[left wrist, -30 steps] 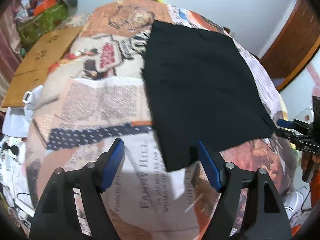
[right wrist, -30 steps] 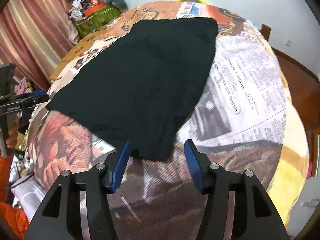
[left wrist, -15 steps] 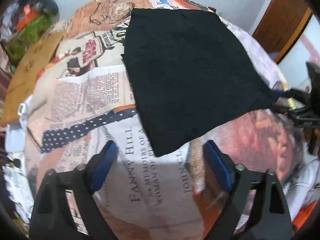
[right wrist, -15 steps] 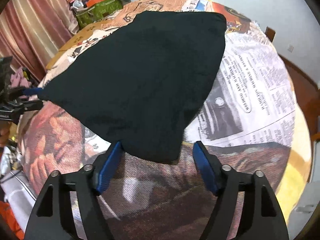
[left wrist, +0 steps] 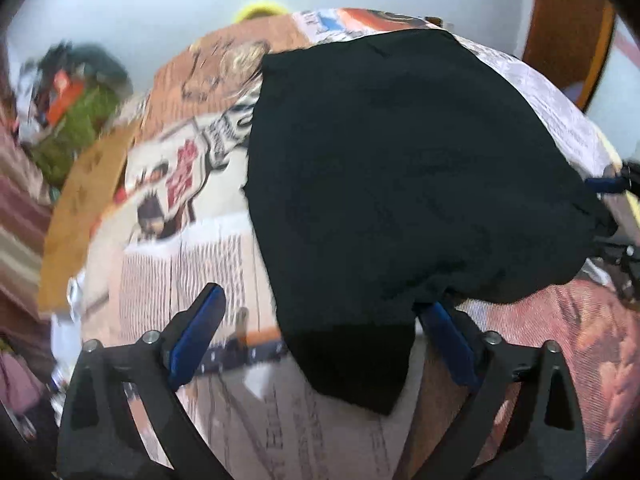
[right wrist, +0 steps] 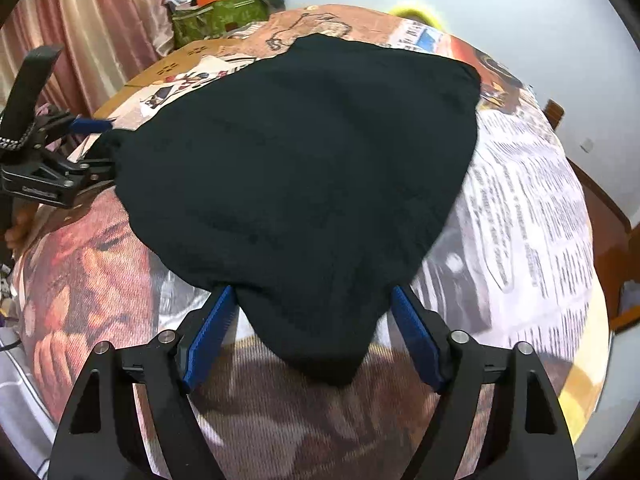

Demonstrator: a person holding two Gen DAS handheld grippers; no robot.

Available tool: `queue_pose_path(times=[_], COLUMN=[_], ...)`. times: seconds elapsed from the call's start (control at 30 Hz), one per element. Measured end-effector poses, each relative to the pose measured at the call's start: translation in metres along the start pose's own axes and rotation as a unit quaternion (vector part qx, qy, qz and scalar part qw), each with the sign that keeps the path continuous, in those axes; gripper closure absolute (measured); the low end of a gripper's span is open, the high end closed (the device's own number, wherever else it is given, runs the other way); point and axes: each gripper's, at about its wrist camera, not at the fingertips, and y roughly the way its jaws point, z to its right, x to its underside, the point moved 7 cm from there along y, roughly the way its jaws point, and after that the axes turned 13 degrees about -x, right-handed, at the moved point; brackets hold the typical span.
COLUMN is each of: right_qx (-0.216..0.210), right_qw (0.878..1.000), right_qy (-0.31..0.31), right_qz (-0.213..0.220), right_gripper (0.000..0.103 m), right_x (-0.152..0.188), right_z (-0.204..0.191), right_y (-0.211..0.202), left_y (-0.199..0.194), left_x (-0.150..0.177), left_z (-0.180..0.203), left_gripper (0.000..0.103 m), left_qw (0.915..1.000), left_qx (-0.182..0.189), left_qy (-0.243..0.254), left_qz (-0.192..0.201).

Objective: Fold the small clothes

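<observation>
Right, left gripper (left wrist: pixel 320 328): jaws spread wide, the near-left corner of the black garment (left wrist: pixel 400 184) lying between the blue pads, nothing pinched. Right gripper (right wrist: pixel 310 324): also spread wide, the garment's near-right corner drooping into the gap, cloth brushing both pad tips but not clamped.

Garment lies flat-ish across the middle of the newspaper-print cover (right wrist: pixel 532 208) on the tabletop. Its near edge is wavy and bunched between the two corners; far edge straight, close to the cover's far side. In the left view the frame is motion-blurred, so fine edge detail is unclear.

Bare cover left of the garment and right of it, plus a strip on the near side. Past the garment's left edge: cardboard sheet (right wrist: pixel 168 68), green bag (right wrist: pixel 220 16), striped curtain (right wrist: pixel 80 28).
</observation>
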Motion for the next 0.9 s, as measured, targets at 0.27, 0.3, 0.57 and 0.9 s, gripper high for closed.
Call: queue_pose_path(times=[0.27,0.3,0.57,0.9], right_qx=[-0.038,-0.041,-0.047,-0.024], right_qw=[0.999,0.999,0.998,0.995], right_qy=[0.016,0.022,0.021,-0.003], right_qz=[-0.009,-0.007,0.04,0.099], right_gripper=[0.07,0.077,0.09,0.091], right_x=[-0.009,-0.01,-0.03,-0.096], right_z=[0.004,0.004,-0.003,0.015], right_y=[0.015,0.015,-0.015,-0.06], left_y=[0.015,0.014,-0.01,-0.035], left_x=[-0.012,-0.012,-0.036,-0.13], left_z=[0.016,0.017,-0.001,-0.027], left_gripper=[0.073,0.078,0.085,0.086], left_qw=[0.9991,0.9991,0.9988,0.995], left_qx=[0.038,0.038,0.037,0.037], left_qy=[0.008,0.006,-0.027,-0.045], left_qz=[-0.018,-0.019,0.014,0.081])
